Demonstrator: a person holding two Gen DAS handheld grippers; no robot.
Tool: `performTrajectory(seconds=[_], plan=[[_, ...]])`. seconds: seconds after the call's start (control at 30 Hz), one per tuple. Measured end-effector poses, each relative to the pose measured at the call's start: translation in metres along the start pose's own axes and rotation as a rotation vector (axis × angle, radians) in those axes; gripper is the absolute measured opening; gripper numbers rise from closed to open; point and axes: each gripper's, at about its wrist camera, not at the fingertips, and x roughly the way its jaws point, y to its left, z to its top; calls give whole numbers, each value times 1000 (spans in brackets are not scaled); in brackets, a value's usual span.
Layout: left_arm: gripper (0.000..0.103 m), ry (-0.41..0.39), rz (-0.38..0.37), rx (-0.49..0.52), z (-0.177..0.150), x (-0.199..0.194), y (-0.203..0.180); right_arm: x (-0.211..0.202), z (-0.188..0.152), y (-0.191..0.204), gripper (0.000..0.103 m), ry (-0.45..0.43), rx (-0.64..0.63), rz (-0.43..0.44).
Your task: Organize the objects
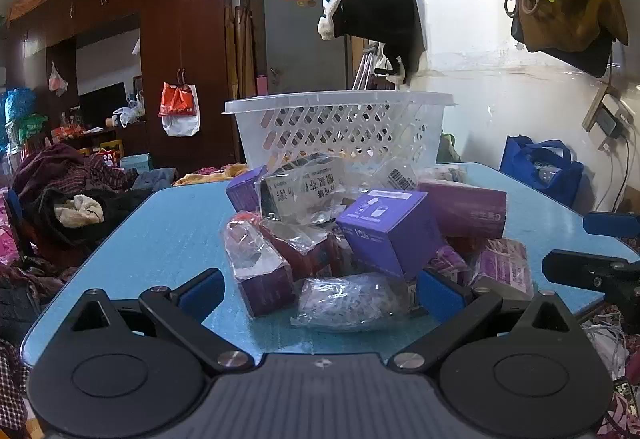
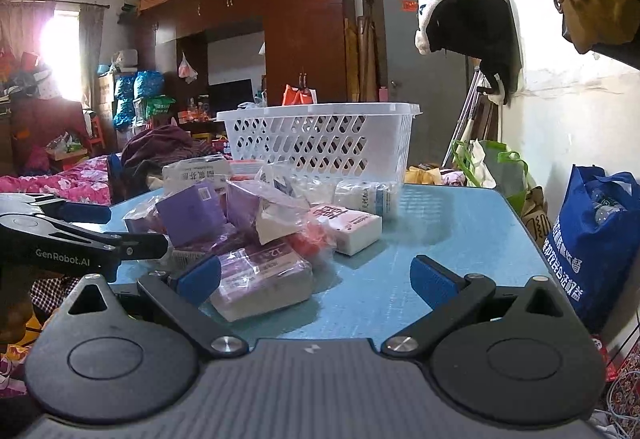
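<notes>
Two hand-held grippers hover at the near edge of a blue table (image 1: 160, 239), both with jaws spread wide and nothing between the pads. The left gripper (image 1: 320, 291) faces a heap of small boxes and plastic-wrapped packets piled mid-table, just in front of a white lattice basket (image 1: 340, 127) at the far edge. The right gripper (image 2: 316, 281) sits beside the same heap, its left finger just beside a wrapped flat pack (image 2: 264, 283).

Nearest the left gripper lie a crinkled clear bag (image 1: 352, 303) and a purple box (image 1: 388, 231) tipped on one corner. The boxes look light and stiff, best taken across two flat opposite faces; the film-wrapped packets will likely be slippery and give under pressure, so a grip on the firm body inside the wrap seems safer than on loose film. The tilted box may slide once its neighbours move.

Through its holes the basket appears to hold nothing, though its floor is hidden from both views. A blue bag (image 2: 600, 239) stands beside the table.
</notes>
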Motion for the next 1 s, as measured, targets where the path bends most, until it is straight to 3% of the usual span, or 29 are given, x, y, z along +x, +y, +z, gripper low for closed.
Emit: performTrajectory(seconds=[0.5,0.67,0.83,0.93,1.0], plan=[[103,-7,-9,-8,1,0,3,-1,0,-1,103,-7,2,18],[103,-68,-62,-48,2,-5,9,-2,2,-3,103,-17,6,22],[103,-97,-25,-15,5,-2,5,-2,2,-4,103,-18,10,28],[103,-176,-106,-5,2,-2,4,-1,3,-5,103,-17,8,31],[103,-149,-165,-2,3,-1,3,-2,2,-5,103,-18,9,32]])
